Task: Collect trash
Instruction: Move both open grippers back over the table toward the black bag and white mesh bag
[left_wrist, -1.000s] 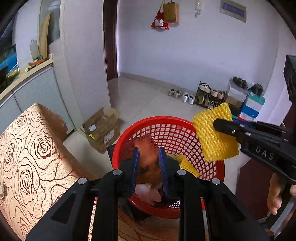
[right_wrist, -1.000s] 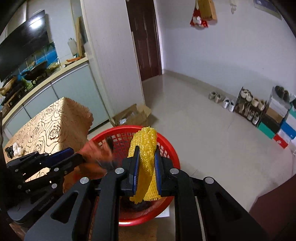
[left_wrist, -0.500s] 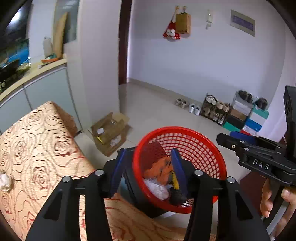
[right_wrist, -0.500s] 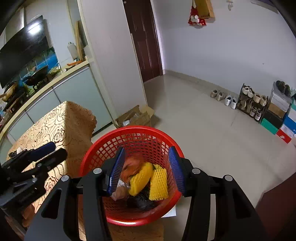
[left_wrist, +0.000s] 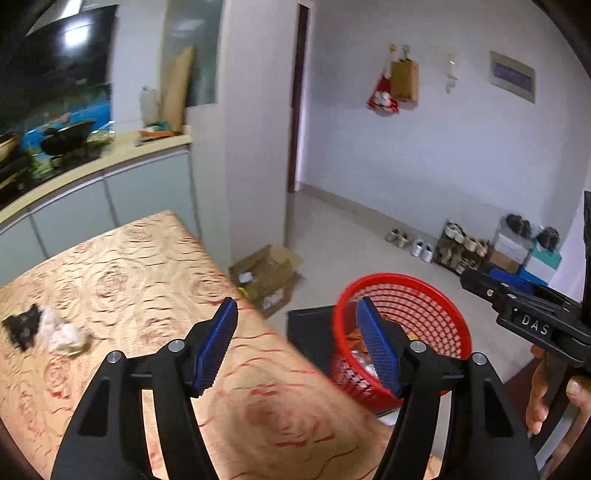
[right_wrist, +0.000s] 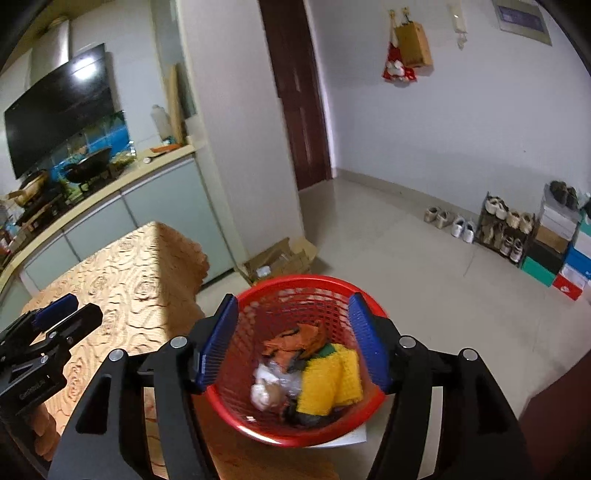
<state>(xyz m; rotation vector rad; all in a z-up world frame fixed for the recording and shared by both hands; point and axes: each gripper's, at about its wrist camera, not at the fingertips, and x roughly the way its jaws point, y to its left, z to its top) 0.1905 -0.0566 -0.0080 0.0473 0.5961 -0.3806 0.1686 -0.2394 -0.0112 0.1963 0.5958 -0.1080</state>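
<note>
While both grippers' jaws have just been opening, nothing sits between them. Left gripper (left_wrist: 295, 343) and right gripper (right_wrist: 293, 339) gape empty; trash (right_wrist: 314, 373) lies in the basket (right_wrist: 314, 284).

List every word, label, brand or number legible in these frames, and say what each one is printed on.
"DAS": white letters on the black body of the right gripper, seen from the left wrist view.
Pale lettering on the body of the left gripper, seen from the right wrist view: too blurred to read.
Framed plaque on the wall: no legible text.
Red shoebox with a white logo: no readable words.
</note>
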